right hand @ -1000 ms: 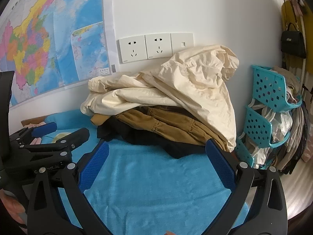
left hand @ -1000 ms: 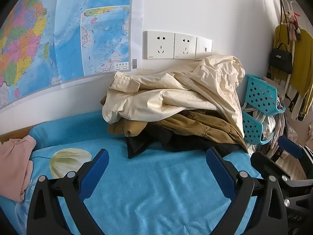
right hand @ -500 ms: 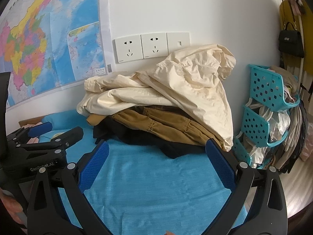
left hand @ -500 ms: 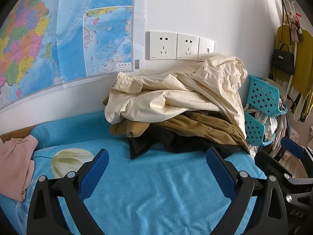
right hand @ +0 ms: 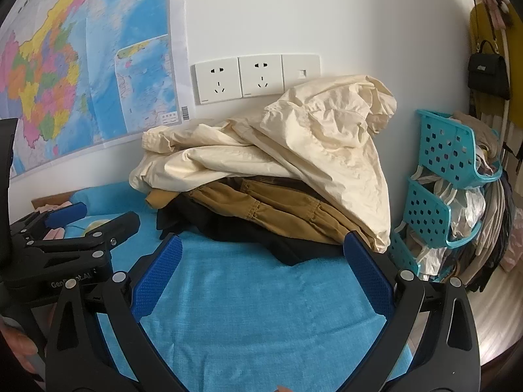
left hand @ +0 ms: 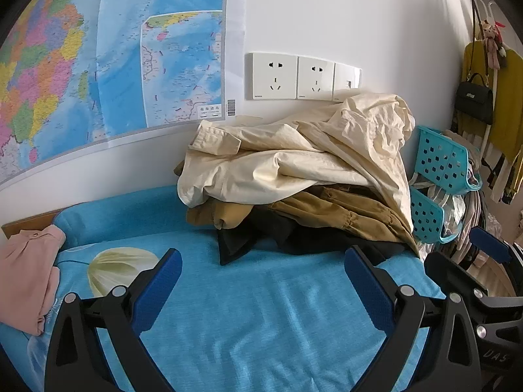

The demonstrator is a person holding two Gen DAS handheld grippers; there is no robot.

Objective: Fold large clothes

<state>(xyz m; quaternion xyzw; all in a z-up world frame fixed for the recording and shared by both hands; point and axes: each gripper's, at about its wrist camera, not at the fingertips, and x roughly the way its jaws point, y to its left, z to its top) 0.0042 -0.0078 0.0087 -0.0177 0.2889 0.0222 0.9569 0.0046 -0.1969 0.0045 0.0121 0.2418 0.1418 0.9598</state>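
White wall [left hand: 376, 16] with a map [left hand: 114, 58], 3 socket plates [left hand: 305, 76]; blue baskets [right hand: 451, 150] right.

we are in a bedroom of a home. a bed under a blue cover [left hand: 261, 320] sits against a white wall, with a heap of clothes [left hand: 294, 176] at 12 o'clock. a big coloured map [left hand: 108, 65] hangs at 10 o'clock, beside a row of wall sockets [left hand: 305, 76]. at 3 o'clock we see stacked teal plastic baskets [right hand: 451, 150] stuffed with hangers and bags, and at 2 o'clock a black handbag [left hand: 474, 99] and a mustard garment [left hand: 510, 98] hanging up.
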